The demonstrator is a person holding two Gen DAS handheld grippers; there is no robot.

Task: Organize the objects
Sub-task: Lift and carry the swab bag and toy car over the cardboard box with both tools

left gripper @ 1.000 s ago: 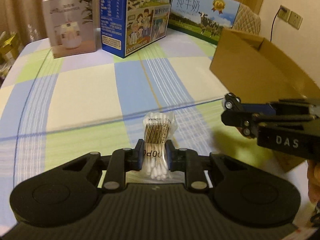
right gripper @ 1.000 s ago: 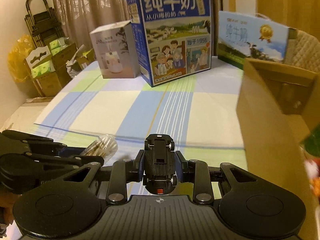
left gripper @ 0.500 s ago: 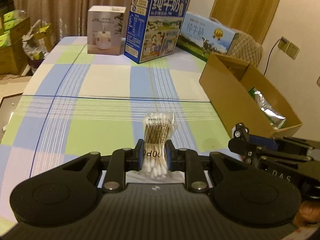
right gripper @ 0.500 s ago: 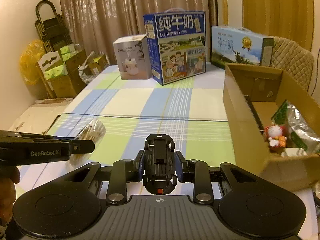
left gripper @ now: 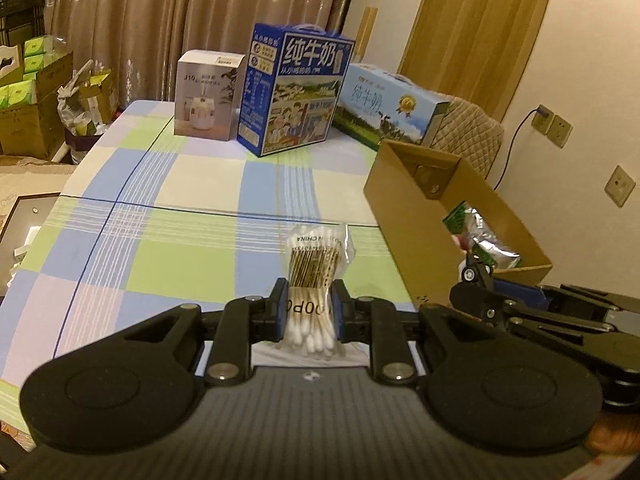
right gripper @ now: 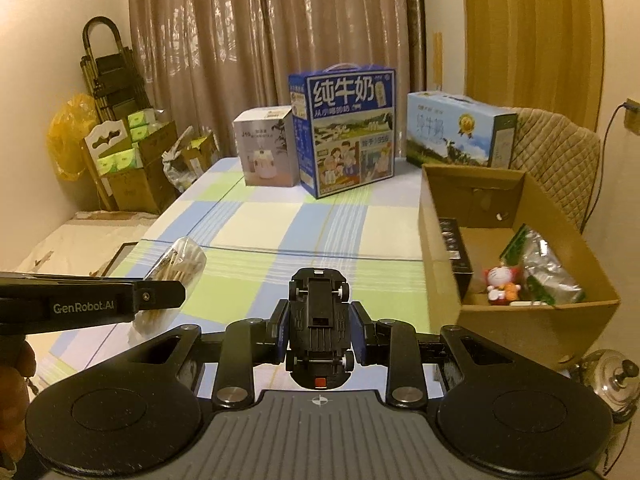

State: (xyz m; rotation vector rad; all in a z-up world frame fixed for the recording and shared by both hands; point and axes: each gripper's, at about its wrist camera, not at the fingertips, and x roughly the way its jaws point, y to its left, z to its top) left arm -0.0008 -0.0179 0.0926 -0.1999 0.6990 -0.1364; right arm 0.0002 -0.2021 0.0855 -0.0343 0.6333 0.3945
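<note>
My left gripper (left gripper: 308,309) is shut on a clear bag of cotton swabs (left gripper: 316,264), held upright above the checked tablecloth. My right gripper (right gripper: 320,322) is shut on a black toy car (right gripper: 319,322), which lies belly-up between the blue pads. An open cardboard box (right gripper: 440,240) stands at the right of the table; it holds a silver-green packet (right gripper: 548,268), a small cat figure (right gripper: 500,280) and a black box. Both grippers hover left of the cardboard box (left gripper: 408,216). The swab bag (right gripper: 180,264) also shows at the left in the right wrist view.
At the table's far end stand a white carton (left gripper: 208,96), a tall blue milk carton (left gripper: 296,88) and a flat light-blue milk carton (left gripper: 388,104). A padded chair (right gripper: 560,148) stands behind the box. Boxes and bags crowd the floor at the left.
Both grippers have risen and drawn back from the table with their loads. The table looks smaller and the inside of the cardboard box has come into view.
</note>
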